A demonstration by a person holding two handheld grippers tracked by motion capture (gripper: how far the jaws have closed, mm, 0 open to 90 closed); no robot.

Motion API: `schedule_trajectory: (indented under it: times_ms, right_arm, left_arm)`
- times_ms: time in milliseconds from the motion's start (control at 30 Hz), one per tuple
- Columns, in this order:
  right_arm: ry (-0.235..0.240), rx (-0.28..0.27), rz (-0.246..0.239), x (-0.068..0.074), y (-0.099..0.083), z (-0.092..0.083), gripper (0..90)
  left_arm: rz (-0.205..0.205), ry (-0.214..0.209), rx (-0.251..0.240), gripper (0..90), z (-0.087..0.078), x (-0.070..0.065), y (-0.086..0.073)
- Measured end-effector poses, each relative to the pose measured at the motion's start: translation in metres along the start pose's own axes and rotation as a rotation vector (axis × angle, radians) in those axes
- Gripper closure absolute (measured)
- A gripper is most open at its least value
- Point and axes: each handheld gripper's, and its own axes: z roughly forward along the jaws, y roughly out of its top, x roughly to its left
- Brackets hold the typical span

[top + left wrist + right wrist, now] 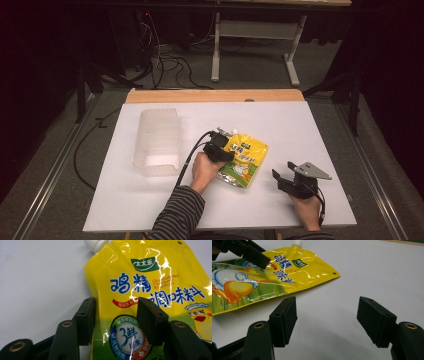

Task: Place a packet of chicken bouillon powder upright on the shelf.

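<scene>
Pouch [243, 160] of glossy yellow-and-green film lies flat near the table's [320, 125] middle, with a white screw cap [93, 244] at its 11 o'clock corner in the high view. It looks soft, crinkly and slippery — likely light, with loose granules that would shift and sag when lifted. The left gripper [116, 318] sits over its left edge, jaws spread either side of the film, one on the bare table, one on the print; not yet pinching. A firm hold would probably be the stiff spout neck or a sealed edge. The right gripper [327, 321] rests at 4 o'clock, jaws wide apart, holding nothing. A ribbed translucent bin [157, 142] stands at 9 o'clock.
</scene>
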Motion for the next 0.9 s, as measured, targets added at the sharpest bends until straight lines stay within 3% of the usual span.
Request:
schedule_trajectory:
  times_ms: [167, 467, 533, 567, 667, 733, 900]
  right_arm:
    - [0.000, 0.001, 0.003, 0.000, 0.000, 0.000, 32.8]
    - [0.001, -0.005, -0.002, 0.000, 0.000, -0.001, 32.4]
    - [0.001, -0.006, -0.005, 0.000, 0.000, -0.001, 32.4]
    - [0.002, -0.004, -0.007, 0.000, 0.000, -0.001, 32.4]
    - [0.003, -0.005, -0.011, 0.000, 0.000, -0.001, 32.4]
    - [0.006, -0.008, -0.006, 0.000, 0.000, -0.001, 32.2]
    - [0.007, -0.016, -0.006, -0.001, -0.001, -0.001, 31.9]
  left_arm:
    - [0.009, -0.004, 0.007, 59.1, -0.001, 0.001, 0.000]
    - [-0.024, -0.049, 0.032, 75.9, -0.004, 0.007, 0.001]
    - [-0.020, -0.056, 0.031, 82.9, -0.004, 0.005, 0.001]
    - [0.013, -0.077, 0.014, 84.8, -0.002, 0.005, 0.002]
    - [-0.013, -0.075, 0.033, 86.3, -0.004, 0.006, 0.001]
    - [-0.049, -0.117, 0.030, 86.3, -0.005, 0.012, 0.001]
    - [-0.011, -0.105, 0.020, 87.0, -0.009, 0.009, 0.001]
